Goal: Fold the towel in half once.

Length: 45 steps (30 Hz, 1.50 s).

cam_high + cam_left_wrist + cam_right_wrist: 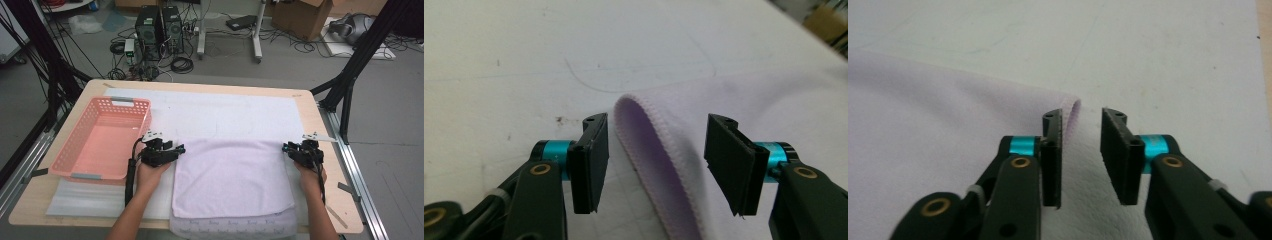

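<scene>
A lavender towel (232, 175) lies folded on the white mat (225, 112), its fold along the far side. My left gripper (180, 148) rests at the towel's far left corner. In the left gripper view this gripper (656, 155) is open, and the rounded folded edge (649, 145) runs between the pads without touching either. My right gripper (286, 146) sits at the far right corner. Seen from the right gripper view, it (1082, 150) is open by a narrow gap, and the towel corner (1072, 107) lies just beyond its left pad, unpinched.
A pink plastic basket (122, 102) stands on the table's left side, close beside the left hand. A lower towel layer with a patterned hem (230, 226) hangs at the table's front edge. Black frame struts (350, 80) rise at the right rear.
</scene>
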Available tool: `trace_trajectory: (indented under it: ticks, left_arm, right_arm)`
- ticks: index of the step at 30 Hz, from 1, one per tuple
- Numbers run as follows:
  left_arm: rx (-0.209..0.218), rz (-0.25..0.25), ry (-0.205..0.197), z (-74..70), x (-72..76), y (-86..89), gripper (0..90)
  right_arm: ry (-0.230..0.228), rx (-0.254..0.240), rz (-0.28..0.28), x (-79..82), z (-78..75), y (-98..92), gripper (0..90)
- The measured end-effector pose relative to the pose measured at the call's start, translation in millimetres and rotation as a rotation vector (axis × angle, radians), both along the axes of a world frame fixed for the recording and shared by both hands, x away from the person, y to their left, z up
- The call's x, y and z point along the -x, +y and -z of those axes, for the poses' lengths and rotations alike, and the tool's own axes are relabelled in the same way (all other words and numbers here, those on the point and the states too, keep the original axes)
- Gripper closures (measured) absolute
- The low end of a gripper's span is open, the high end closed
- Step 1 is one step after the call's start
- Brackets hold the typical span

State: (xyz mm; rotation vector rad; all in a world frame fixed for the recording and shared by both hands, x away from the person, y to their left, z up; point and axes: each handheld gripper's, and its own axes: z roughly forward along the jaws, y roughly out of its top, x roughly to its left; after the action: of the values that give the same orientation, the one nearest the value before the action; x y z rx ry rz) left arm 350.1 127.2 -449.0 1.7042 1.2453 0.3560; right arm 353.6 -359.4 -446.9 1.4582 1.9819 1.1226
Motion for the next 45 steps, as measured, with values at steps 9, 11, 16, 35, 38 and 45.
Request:
trace_trajectory:
  ticks: [9,11,16,35,38,45]
  left_arm:
    - [-0.077,-0.016,0.061,2.7,-23.2,-14.9,41.4]
    - [-0.101,-0.016,0.044,3.4,-23.2,-17.8,43.7]
    - [-0.137,0.065,0.033,3.4,-21.3,-23.7,79.9]
    - [-0.044,-0.044,-0.057,-35.6,-72.9,-15.5,85.0]
    - [-0.064,-0.048,-0.059,-40.8,-92.3,-14.1,84.9]
    - [-0.068,-0.045,-0.092,-47.1,-126.4,-15.8,84.8]
  right_arm:
    - [0.029,-0.007,-0.050,-7.6,2.1,7.9,47.5]
    - [0.038,0.002,-0.062,-10.8,2.2,8.3,48.0]
    - [0.054,0.098,-0.119,-11.8,2.2,22.2,67.7]
    - [-0.070,-0.008,-0.090,-38.9,-28.3,13.4,85.6]
    - [-0.086,0.012,-0.090,-54.5,-33.5,17.5,85.6]
    - [-0.078,0.037,-0.064,-91.6,-39.1,22.6,85.5]
